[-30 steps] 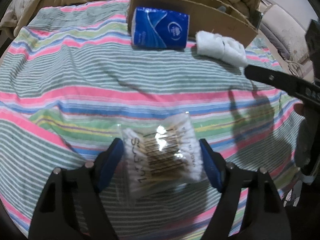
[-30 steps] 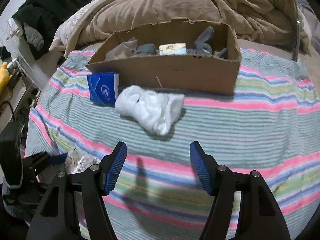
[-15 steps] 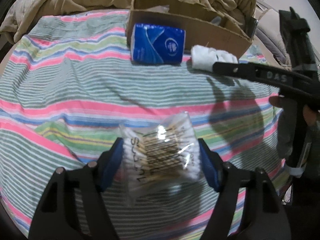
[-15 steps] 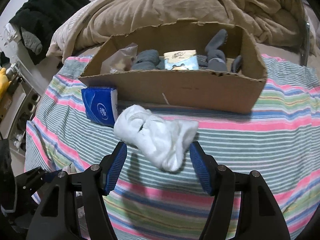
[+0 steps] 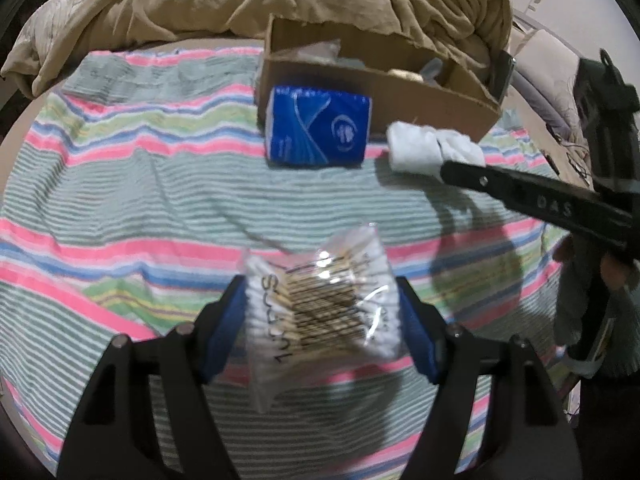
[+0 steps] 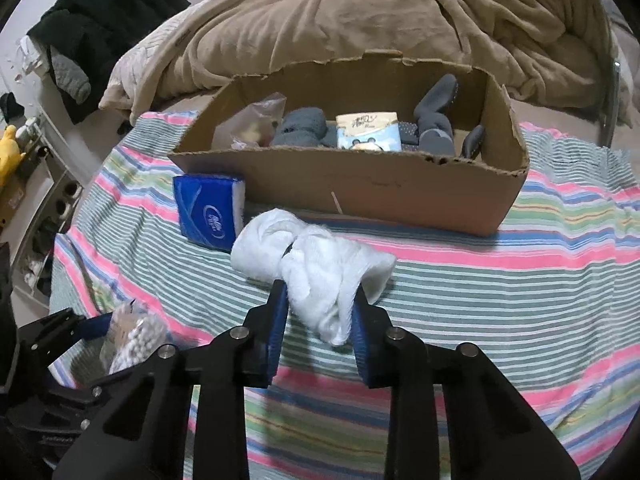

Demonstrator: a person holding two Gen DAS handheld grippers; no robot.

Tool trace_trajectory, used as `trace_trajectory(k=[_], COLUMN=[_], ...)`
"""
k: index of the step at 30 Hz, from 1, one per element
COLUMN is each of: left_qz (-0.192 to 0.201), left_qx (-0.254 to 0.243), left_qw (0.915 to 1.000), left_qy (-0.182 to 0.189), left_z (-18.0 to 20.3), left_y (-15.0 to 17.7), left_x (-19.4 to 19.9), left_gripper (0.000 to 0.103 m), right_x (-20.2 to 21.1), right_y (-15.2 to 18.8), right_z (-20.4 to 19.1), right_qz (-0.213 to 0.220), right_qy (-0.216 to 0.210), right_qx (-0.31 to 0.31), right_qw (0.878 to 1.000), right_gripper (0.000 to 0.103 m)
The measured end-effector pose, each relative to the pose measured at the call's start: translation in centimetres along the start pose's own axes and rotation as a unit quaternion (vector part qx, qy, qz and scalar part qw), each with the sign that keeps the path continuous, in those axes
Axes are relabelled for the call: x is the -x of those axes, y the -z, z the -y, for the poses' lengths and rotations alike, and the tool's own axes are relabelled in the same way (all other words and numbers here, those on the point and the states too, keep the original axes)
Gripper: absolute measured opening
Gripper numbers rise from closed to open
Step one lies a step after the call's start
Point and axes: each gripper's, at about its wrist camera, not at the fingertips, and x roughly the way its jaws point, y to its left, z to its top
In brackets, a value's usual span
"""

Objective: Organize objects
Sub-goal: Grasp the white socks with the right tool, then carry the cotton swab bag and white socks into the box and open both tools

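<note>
White cloth, soft and light, lies near the box; the right gripper pinches its near bunched end. Left gripper clamps the crinkly, slippery swab bag by its sides.

Striped cloth in pink, green, blue and white spread over bed surface, filling centre to 6 o'clock in both views. Rumpled tan duvet heaped at 12 o'clock, running toward 2 o'clock. Pale quilted bedding showing beneath it near 10 o'clock. Pile of black clothing with a grey piece at 10 o'clock against a light wall. Yellow plush toy at 9 o'clock, above low shelving. Metal chair frame at 2 o'clock. Indoor lighting, hard shadows on cloth.
</note>
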Motion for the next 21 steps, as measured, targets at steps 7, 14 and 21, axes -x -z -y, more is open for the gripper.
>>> trace_trajectory(k=[7,14,21], left_qz=[0.016,0.035,0.055], left_qx=[0.006,0.008,-0.002], left_qw=[0.9998,0.9993,0.9985], left_qy=[-0.003,-0.007,0.000], left_z=[-0.4,-0.6,0.4], left_y=[-1.3,-2.9,-4.9], left_x=[0.4,1.0,1.3], left_gripper=[0.073,0.073,0.073], right_x=[2.4,4.8,6.0], right_y=[-0.1,-1.0,-2.8], right_z=[0.5,0.9,1.6], right_qz=[0.011,0.035,0.058], right_qy=[-0.009,-0.007,-0.002], right_qx=[-0.005,-0.007,-0.003], right_qw=[1.000,0.999,0.998], right_gripper=[0.031,0.031,0.031])
